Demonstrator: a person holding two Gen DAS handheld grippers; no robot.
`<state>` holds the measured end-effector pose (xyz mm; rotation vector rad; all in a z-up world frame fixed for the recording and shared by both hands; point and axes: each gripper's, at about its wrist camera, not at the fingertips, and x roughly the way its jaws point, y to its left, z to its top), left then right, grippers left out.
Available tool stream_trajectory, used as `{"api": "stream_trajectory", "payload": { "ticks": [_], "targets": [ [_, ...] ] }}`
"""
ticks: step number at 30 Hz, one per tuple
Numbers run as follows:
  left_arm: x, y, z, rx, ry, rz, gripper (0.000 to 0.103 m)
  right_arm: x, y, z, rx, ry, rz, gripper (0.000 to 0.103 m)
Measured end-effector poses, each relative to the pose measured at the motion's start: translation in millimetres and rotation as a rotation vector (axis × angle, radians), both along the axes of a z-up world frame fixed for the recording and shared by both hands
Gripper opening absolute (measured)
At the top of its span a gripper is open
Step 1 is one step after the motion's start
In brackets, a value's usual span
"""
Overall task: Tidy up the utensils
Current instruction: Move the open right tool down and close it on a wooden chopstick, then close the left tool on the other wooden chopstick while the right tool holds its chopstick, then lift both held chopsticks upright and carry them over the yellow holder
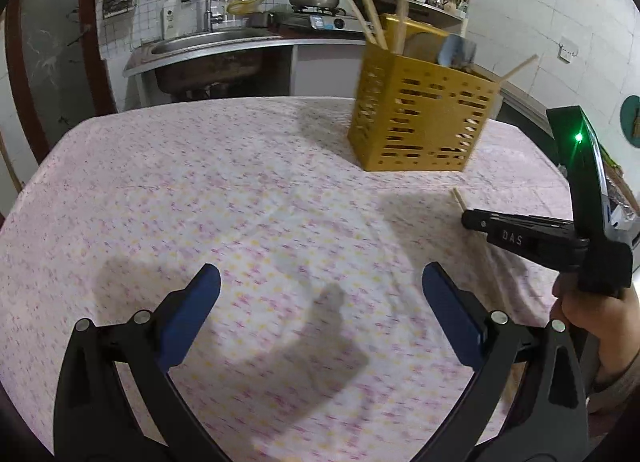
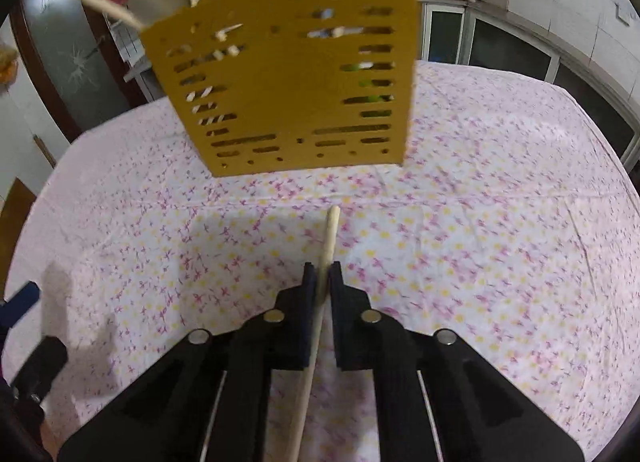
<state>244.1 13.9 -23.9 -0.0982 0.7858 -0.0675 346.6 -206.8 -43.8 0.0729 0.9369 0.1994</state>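
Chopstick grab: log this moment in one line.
right hand-held gripper: shut on chopstick | left hand-held gripper: open, empty | yellow holder: upright on tablecloth

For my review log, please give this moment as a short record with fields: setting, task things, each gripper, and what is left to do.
setting: table with a floral cloth, kitchen counter behind
holder: yellow slotted utensil holder, upright on the cloth, already holding chopsticks and other utensils
loose item: one wooden chopstick, tip pointing toward the holder
right gripper: closed on the chopstick
left gripper: open, empty, above bare cloth
left to do: chopstick not yet in the holder
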Motion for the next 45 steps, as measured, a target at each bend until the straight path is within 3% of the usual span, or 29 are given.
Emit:
{"api": "stream_trajectory", "payload": {
  "ticks": [7, 9, 13, 16, 18, 19, 20, 23, 25, 27, 33, 37, 45],
  "targets": [
    [-5, -52, -3, -0.057, 0.07, -0.071, 0.096, -19, -45, 17, -0.032, -0.048, -0.045, 0.006],
    [-6, -66, -5, -0.063, 0.081, -0.09, 0.091, -25, -63, 19, -0.03, -0.051, -0.073, 0.006],
    [-4, -99, -16, -0.043, 0.121, -0.136, 0.065, -33, -82, 21, -0.023, -0.059, -0.112, 0.006],
    [1, -114, -23, -0.022, 0.157, -0.141, 0.054, -39, -92, 19, -0.033, -0.064, -0.123, 0.006],
    [6, -121, -29, -0.021, 0.2, -0.154, 0.037, -39, -99, 17, -0.031, -0.065, -0.124, 0.006],
    [8, -123, -33, -0.026, 0.222, -0.164, 0.024, -42, -101, 15, -0.029, -0.065, -0.126, 0.006],
    [12, -127, -38, -0.017, 0.248, -0.175, 0.021, -41, -102, 14, -0.026, -0.065, -0.128, 0.006],
    [14, -137, -39, 0.058, 0.237, -0.187, 0.019, -41, -103, 12, -0.02, -0.063, -0.131, 0.006],
    [19, -140, -38, 0.066, 0.251, -0.183, 0.017, -41, -101, 11, -0.02, -0.061, -0.13, 0.006],
    [24, -140, -38, 0.068, 0.263, -0.182, 0.009, -41, -97, 10, -0.019, -0.062, -0.124, 0.006],
    [36, -130, -36, -0.016, 0.276, -0.209, 0.006, -53, -97, 15, -0.008, -0.079, -0.121, 0.006],
    [33, -116, -18, -0.061, 0.227, -0.22, 0.004, -62, -97, 25, 0.014, -0.107, -0.119, 0.006],
    [20, -87, 45, -0.096, 0.05, -0.226, 0.004, -81, -91, 67, 0.108, -0.227, -0.099, 0.006]
  ]
}}
